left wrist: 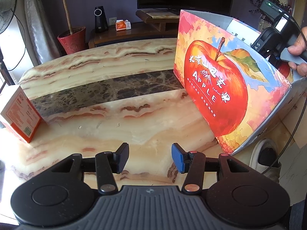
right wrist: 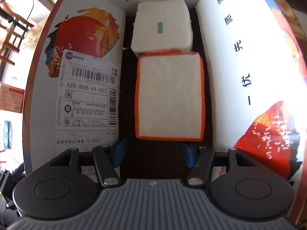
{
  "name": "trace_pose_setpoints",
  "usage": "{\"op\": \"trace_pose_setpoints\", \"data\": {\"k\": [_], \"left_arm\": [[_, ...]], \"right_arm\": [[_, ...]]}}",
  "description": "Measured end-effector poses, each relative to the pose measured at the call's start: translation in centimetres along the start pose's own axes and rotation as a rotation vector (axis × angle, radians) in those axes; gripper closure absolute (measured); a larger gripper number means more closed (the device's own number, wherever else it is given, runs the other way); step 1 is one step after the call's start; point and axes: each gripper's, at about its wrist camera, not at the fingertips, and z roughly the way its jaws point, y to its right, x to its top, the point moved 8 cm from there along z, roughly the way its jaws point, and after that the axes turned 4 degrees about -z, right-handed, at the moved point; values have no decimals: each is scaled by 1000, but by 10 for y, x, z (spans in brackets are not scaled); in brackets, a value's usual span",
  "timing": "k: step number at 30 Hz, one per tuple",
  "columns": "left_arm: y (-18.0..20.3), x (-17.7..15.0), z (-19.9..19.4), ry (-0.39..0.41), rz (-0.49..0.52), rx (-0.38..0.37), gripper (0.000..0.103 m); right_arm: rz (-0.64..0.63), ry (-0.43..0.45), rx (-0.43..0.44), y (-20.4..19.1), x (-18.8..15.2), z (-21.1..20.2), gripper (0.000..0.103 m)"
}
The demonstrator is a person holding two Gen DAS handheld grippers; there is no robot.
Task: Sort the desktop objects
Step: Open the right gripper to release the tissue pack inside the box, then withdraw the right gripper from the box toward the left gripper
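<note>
Now left gripper over marble table, jaws apart, nothing between. Apple box stands on table to its right, flaps up. Orange carton on table, well left of apple box. Right gripper above apple box opening, pointing down inside, jaws apart and empty. Orange-edged tissue pack lies on box floor just beyond fingertips; white tissue pack touches its far end. Shipping label on left flap.
</note>
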Motion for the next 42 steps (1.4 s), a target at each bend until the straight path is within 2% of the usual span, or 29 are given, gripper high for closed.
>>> {"op": "trace_pose_setpoints", "data": {"k": [3, 8, 12, 16, 19, 21, 23, 25, 28, 29, 30, 32, 34, 37, 42], "left_arm": [[0, 1, 0, 3, -2, -1, 53], [-2, -1, 0, 0, -3, 6, 52], [-9, -1, -2, 7, -23, 19, 51], [-11, -2, -11, 30, -26, 5, 36], [-18, -4, -21, 54, -35, 13, 36], [-30, -3, -29, 63, -87, 20, 36], [-45, -1, -37, 71, -152, 25, 36], [-58, 0, -47, 90, -193, 35, 36], [-79, 3, -62, 117, -255, 48, 36], [-85, 4, -67, 127, -275, 53, 35], [-92, 5, -72, 136, -296, 58, 32], [-106, 6, -82, 155, -337, 67, 30], [-112, 7, -87, 170, -349, 82, 30], [-110, 3, -86, 173, -317, 122, 30], [-105, -5, -80, 171, -240, 181, 26]], "right_arm": [[24, 1, 15, 0, -3, -1, 40], [-24, -70, 4, -6, -12, -5, 39], [-129, -130, 27, -16, -24, -17, 39], [-223, -167, 61, -27, -34, -35, 39], [-295, -165, 98, -39, -36, -58, 39], [-371, -160, 120, -50, -38, -78, 39], [-440, -129, 125, -59, -36, -102, 39], [-466, -45, 158, -68, -28, -133, 39], [-416, 153, 257, -85, -9, -184, 39], [-382, 221, 267, -90, -3, -199, 33], [-342, 274, 283, -98, 5, -211, 28], [-256, 332, 327, -119, 23, -225, 26], [-209, 343, 358, -147, 32, -225, 26], [-160, 335, 352, -196, 37, -212, 25], [-123, 280, 323, -284, 39, -152, 25]]}}
